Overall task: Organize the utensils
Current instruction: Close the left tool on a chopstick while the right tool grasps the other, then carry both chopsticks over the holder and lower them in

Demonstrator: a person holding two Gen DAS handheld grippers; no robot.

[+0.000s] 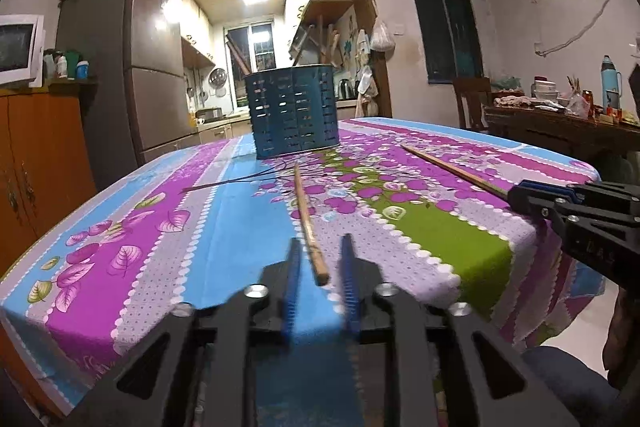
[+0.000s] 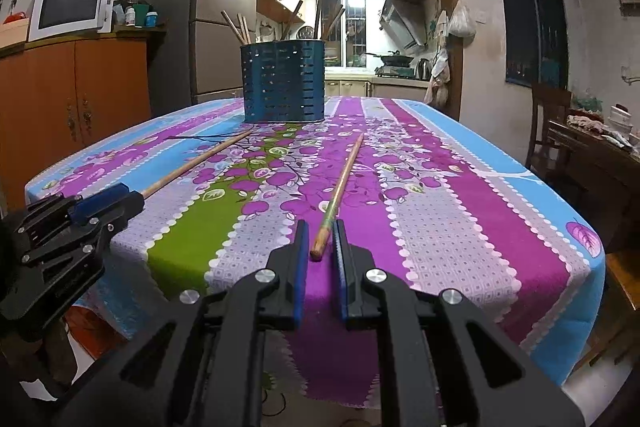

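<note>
A blue slotted utensil holder (image 1: 294, 111) (image 2: 282, 83) stands at the far middle of the table, with several chopsticks upright in it. Two wooden chopsticks lie on the flowered tablecloth (image 1: 160, 227) (image 2: 460, 227), thin tips toward the holder. My left gripper (image 1: 320, 259) (image 2: 136, 197) is shut on the thick end of the plain chopstick (image 1: 306, 211) (image 2: 196, 163) at the table's near edge. To its right, my right gripper (image 2: 321, 233) (image 1: 514, 195) is shut on the thick end of the chopstick with a green band (image 2: 340, 187) (image 1: 452, 171).
A fridge (image 1: 132, 75) and an orange cabinet (image 2: 80, 95) with a microwave (image 2: 70, 7) stand beyond the table's left side. A chair (image 1: 472, 99) and a cluttered dark side table (image 1: 560, 123) are on the right. The doorway behind opens into the kitchen.
</note>
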